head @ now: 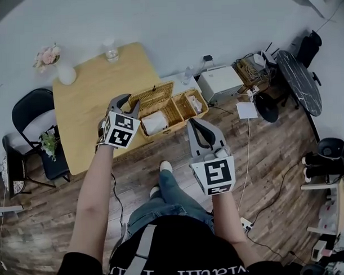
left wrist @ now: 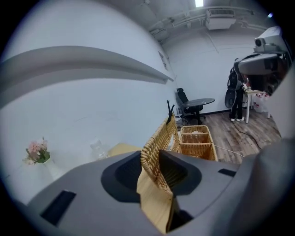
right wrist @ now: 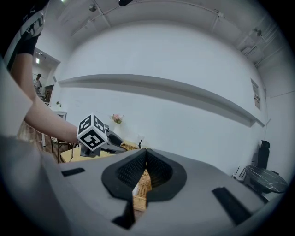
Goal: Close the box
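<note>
The box (head: 168, 109) sits at the right edge of the table (head: 97, 103), mid-frame — vase (head: 65, 73) upper left, chair (head: 33, 119) further left.

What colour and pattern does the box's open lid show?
Straw-yellow woven wicker. The lid shows best in the left gripper view.

Left gripper (head: 132, 105) at wicker lid (head: 152, 95)
</note>
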Tool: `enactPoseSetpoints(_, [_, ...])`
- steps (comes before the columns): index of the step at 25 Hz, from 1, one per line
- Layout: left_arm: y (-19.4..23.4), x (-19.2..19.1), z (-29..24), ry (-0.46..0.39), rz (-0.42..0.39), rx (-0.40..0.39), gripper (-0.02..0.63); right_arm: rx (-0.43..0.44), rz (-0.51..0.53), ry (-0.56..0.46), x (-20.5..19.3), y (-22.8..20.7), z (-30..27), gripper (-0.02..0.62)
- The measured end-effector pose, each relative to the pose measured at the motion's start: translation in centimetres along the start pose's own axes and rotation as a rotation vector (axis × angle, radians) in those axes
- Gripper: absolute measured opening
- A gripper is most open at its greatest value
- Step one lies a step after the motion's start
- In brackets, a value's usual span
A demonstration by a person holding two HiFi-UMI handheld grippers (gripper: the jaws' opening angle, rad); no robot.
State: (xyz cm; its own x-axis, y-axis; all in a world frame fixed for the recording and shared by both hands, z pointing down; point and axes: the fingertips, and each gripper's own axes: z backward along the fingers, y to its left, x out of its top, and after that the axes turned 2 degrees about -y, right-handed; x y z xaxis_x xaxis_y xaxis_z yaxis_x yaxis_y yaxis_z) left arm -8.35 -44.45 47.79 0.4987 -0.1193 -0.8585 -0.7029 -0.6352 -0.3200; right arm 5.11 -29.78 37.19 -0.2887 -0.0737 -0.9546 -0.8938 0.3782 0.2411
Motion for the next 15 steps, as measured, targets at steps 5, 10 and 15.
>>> enactPoseSetpoints(5, [-2.1,-0.4,1.1,-0.002,-0.027,-0.073,0.104,0.002,0.003,-0.001,-0.3,1.1,1.1,0.014])
enactPoseSetpoints(10, [-4.3,-1.2,1.6,0.023,-0.007,-0.156,0.1,-0.004,-0.012,0.005,-0.2,0.8,1.5,0.014])
enactPoseSetpoints(15, [-5.8,-1.9,1.8,0.041,0.0,-0.191,0.1,0.013,-0.012,0.003,-0.1,0.7,1.3,0.014])
